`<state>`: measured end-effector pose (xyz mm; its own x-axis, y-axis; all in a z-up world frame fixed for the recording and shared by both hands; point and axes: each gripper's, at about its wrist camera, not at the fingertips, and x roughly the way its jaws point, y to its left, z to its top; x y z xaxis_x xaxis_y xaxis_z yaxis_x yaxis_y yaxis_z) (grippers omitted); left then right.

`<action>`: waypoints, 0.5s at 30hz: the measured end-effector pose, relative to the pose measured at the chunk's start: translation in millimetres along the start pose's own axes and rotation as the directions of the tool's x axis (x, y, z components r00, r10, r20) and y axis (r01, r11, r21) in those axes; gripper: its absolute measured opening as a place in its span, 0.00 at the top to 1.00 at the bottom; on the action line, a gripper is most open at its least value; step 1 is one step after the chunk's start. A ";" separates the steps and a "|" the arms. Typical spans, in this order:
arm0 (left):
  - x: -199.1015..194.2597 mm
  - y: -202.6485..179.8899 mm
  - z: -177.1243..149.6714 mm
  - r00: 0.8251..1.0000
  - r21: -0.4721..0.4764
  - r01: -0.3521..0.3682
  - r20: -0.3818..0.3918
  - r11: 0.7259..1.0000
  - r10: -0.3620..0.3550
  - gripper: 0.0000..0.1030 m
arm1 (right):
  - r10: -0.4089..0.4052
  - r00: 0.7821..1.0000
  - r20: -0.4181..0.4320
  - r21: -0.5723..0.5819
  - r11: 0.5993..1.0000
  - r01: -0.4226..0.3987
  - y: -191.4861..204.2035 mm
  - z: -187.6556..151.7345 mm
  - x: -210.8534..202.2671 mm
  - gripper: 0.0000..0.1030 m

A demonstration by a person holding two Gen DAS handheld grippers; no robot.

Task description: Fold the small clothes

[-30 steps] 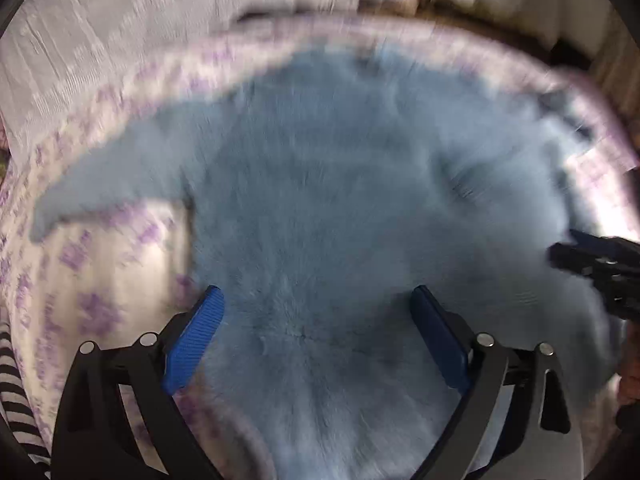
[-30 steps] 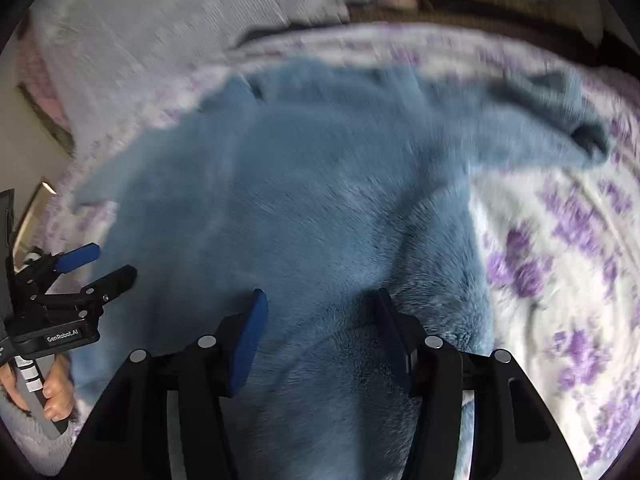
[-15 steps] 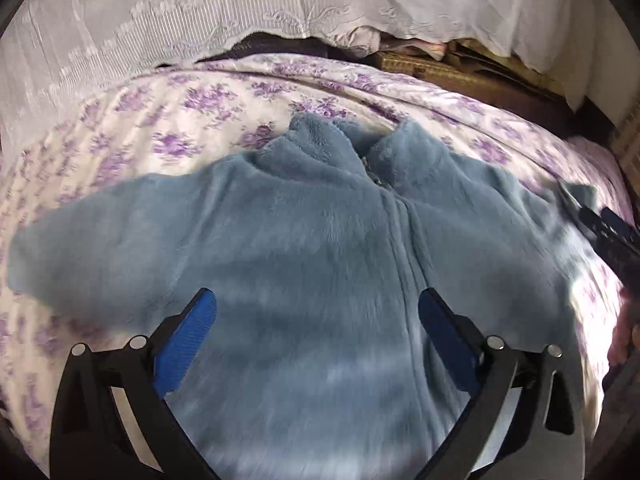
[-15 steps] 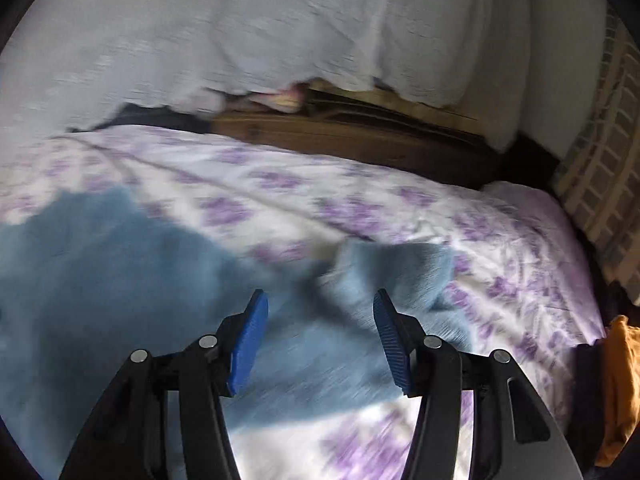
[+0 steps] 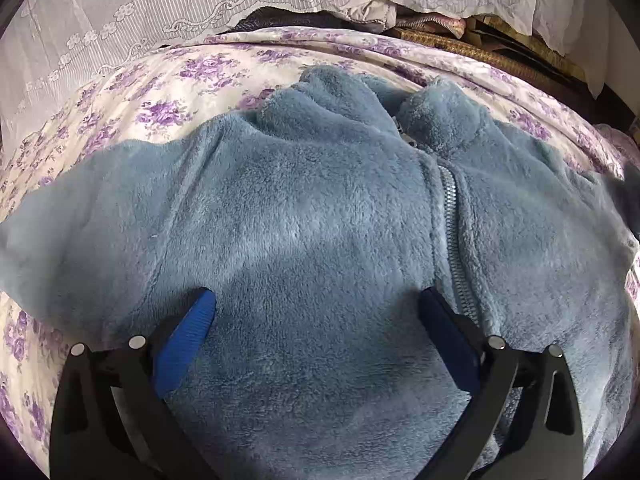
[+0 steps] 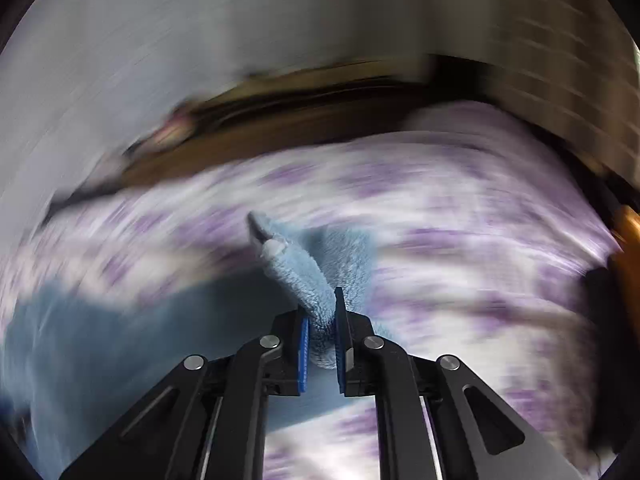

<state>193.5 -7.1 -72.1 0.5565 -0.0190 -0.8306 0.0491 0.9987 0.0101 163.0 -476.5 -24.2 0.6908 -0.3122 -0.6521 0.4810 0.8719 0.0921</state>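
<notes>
- My left hand-held gripper hangs with its blue pads wide apart over the lower body of the blue fleece jacket, holding nothing.
- The jacket lies front-up and spread on the floral bedsheet, collar toward 12 o'clock and hem toward 6 o'clock under my left tool. Its zipper runs along that same 12-to-6 line, just inside my right-hand pad.
- One sleeve stretches flat toward 9 o'clock in the left wrist view, untouched.
- My right hand-held gripper is pinched together on the cuff end of the other sleeve, which sticks out ahead of the fingers toward 11 o'clock. A small pale tab shows near its tip; I cannot tell what it is.
- The right wrist view is heavily smeared, so I read that tool as in motion; the bed behind it is only purple blotches.
- My judgement: the step in hand is the first sleeve fold. The turning relation is that the jacket's body lies toward 8 o'clock from the right tool, so the held sleeve should be carried across toward the zipper line.
- The right tool is the one engaged; the left is nearer the torso and could pin it if the plush fabric drags.
</notes>
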 end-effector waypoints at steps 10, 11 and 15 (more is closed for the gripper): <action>-6.5 0.9 -3.2 1.000 0.005 -0.003 0.008 1.000 0.002 0.04 | -0.187 0.982 -0.025 0.246 0.951 0.187 -86.4 17.6 28.9 0.72; -10.6 1.6 -3.1 1.000 0.013 -0.007 0.011 1.000 0.007 0.04 | -0.205 0.978 0.037 0.229 0.954 0.191 -79.8 23.3 19.5 0.70; -27.5 14.6 14.6 0.998 0.001 -0.027 0.059 1.000 0.027 0.04 | 0.142 0.986 0.083 0.097 0.984 -0.150 -26.9 37.8 -3.7 0.66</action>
<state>191.0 7.3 -41.0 0.6056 0.0051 -0.7957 0.0348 0.9989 0.0328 167.9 -513.1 4.3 0.7947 -0.2157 -0.5673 0.4222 0.8680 0.2614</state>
